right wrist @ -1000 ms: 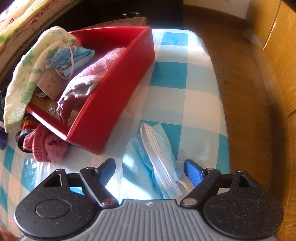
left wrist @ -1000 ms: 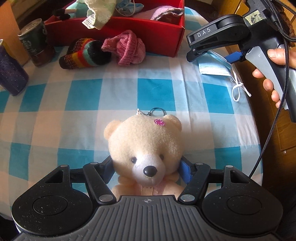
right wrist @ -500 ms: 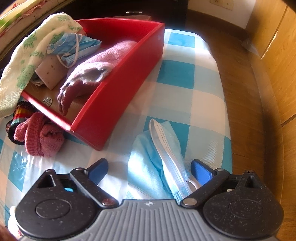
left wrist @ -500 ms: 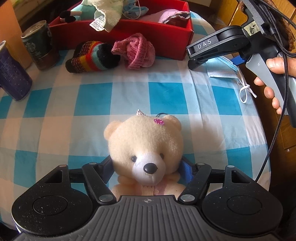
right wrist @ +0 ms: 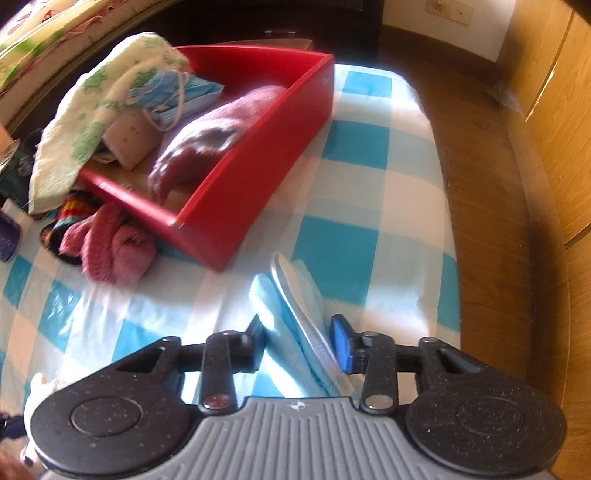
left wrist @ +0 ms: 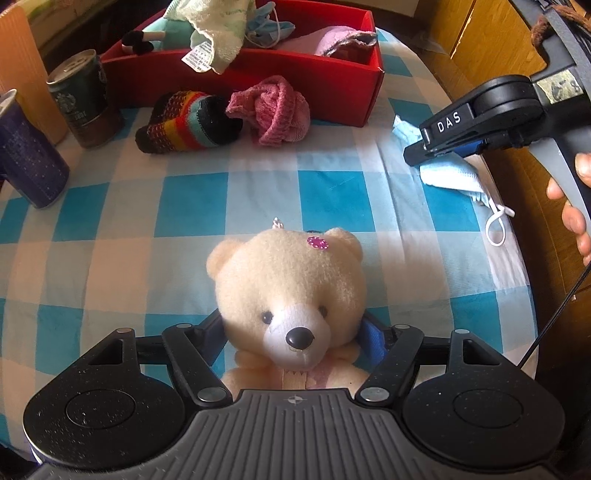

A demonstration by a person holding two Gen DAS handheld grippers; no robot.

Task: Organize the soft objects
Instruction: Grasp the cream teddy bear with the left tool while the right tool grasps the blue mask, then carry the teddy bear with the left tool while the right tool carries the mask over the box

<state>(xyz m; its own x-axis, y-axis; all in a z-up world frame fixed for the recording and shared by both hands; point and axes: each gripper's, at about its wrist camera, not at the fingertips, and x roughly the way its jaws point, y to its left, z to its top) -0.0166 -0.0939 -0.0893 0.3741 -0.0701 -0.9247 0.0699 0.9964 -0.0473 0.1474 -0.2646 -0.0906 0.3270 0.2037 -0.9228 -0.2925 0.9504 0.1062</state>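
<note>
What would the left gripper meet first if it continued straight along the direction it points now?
The cream plush teddy bear: it already sits between the left gripper fingers. Behind it lies only the blue-and-white checked tablecloth, which the steeply downward-pointing gripper would probably reach next.

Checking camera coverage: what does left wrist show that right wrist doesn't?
Left wrist only: the teddy bear between the left gripper jaws, a can, a purple cup, and a person's hand on the right gripper's handle.

Right wrist only: wooden floor and a wall socket.

Both: red box, pink hat, striped hat, checked tablecloth, and the blue face mask pinched in the right gripper, whose jaws have just been closing.
</note>
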